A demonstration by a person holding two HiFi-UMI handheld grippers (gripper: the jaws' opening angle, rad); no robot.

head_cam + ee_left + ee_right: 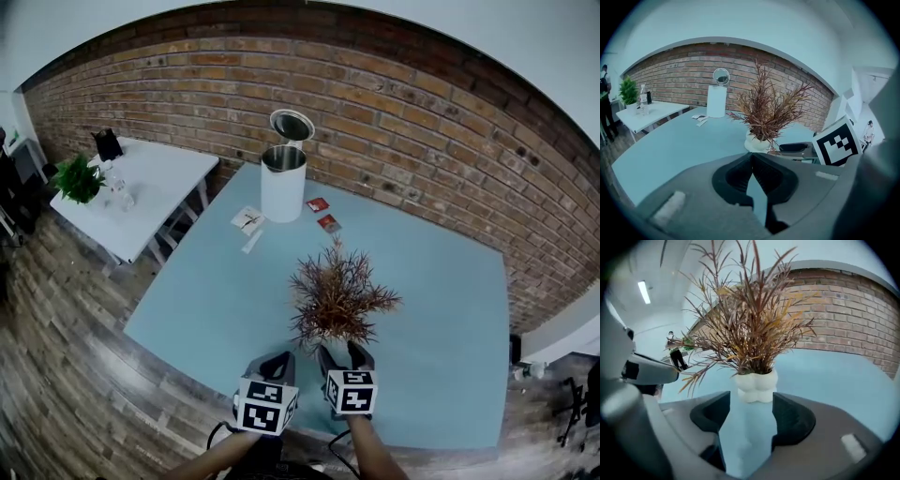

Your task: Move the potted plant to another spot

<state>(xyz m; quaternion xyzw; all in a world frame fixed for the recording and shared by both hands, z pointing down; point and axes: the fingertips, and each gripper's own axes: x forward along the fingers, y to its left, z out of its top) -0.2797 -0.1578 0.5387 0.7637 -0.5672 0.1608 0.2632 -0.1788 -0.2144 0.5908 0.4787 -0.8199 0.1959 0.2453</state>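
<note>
Head view: the potted plant (337, 298) stands on the blue table (216, 300), close to its near edge. Both tools sit just below it, the left tool (277, 364) off to the plant's left and the right tool (342, 354) right at its base.

Left gripper view: the left tool (751, 157) has its jaws pressed together with nothing between them. The potted plant (766, 115) stands ahead and slightly right.

Right gripper view: the right tool (751, 394) has its jaws partly apart. The potted plant (754, 380) stands upright right at their tips, and the pads are not clamped on it.
</note>
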